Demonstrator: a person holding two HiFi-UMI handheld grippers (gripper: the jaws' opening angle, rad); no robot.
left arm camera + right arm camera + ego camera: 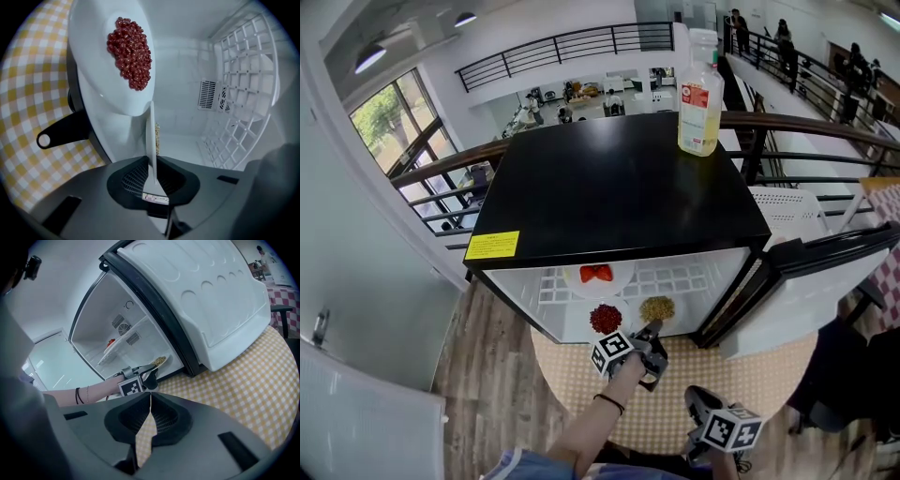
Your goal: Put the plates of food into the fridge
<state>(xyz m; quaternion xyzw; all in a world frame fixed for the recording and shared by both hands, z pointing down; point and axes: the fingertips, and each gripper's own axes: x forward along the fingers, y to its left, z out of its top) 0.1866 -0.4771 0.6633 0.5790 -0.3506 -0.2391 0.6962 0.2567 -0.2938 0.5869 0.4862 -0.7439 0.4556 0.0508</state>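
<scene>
The small black-topped fridge stands open. My left gripper is shut on the rim of a white plate of yellowish grains at the fridge's floor level. In the left gripper view that plate runs edge-on between the jaws. Beside it lies a white plate of red beans, which appears large in the left gripper view. A plate with red fruit rests on the wire shelf. My right gripper hangs back low on the right, its jaws shut on nothing.
The fridge door stands swung open to the right. A plastic bottle stands on the fridge top. A yellow checked mat lies under the fridge front. A fan vent sits in the back wall.
</scene>
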